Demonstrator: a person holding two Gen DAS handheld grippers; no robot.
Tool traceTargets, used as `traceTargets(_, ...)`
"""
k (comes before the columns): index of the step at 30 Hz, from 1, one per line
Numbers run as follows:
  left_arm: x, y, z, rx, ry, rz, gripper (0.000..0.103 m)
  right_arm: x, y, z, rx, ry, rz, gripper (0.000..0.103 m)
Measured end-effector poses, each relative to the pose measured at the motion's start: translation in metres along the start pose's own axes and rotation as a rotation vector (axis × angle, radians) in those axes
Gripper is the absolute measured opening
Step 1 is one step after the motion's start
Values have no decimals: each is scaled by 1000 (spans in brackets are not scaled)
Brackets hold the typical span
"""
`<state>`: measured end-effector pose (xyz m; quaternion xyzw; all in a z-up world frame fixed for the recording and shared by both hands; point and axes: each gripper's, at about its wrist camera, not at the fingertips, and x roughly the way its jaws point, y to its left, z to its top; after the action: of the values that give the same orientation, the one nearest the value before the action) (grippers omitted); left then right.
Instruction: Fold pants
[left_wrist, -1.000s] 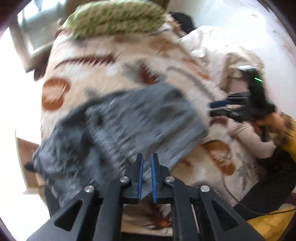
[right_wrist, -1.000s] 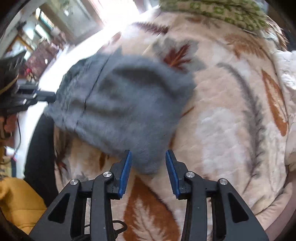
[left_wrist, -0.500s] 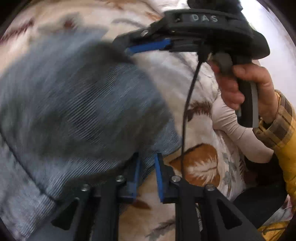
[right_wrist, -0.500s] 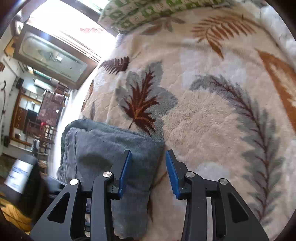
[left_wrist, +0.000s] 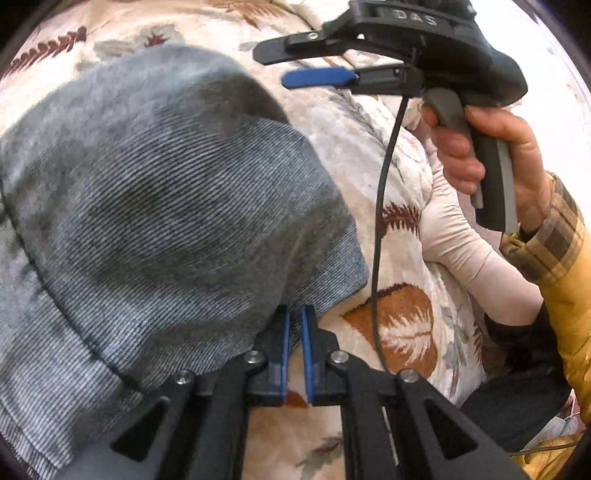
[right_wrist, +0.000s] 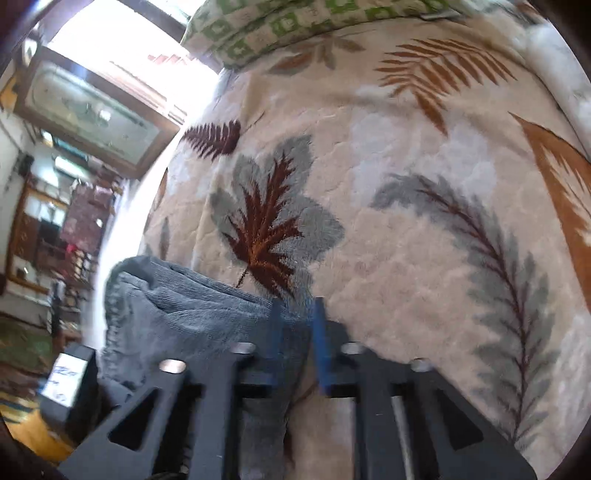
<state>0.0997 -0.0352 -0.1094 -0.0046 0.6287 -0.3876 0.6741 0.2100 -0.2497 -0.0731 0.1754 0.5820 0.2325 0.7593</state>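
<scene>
Pants (left_wrist: 159, 206) lie on the blanket (left_wrist: 373, 147), pillow (right_wrist: 280, 26) behind.

Daylight floods in from a blown-out window (right_wrist: 122, 48) at the upper left of the right wrist view; fisheye bending curves both frames' dark edges, and the grey pants (left_wrist: 155, 206) look motion-smeared

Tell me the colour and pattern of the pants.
Grey with fine ribbed stripes, like corduroy; the pants show best in the left wrist view.
</scene>
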Motion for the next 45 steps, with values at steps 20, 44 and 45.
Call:
traceTargets(20, 15, 2, 14, -17, -22, -61, 9, 17, -3, 2, -21, -23, 0, 9)
traceTargets(44, 33, -24, 14, 47, -34, 6, 9, 32, 18, -10, -108, 39, 16, 11)
traceTargets(45, 33, -24, 13, 49, -38, 6, 9, 35, 16, -8, -100, 35, -4, 11)
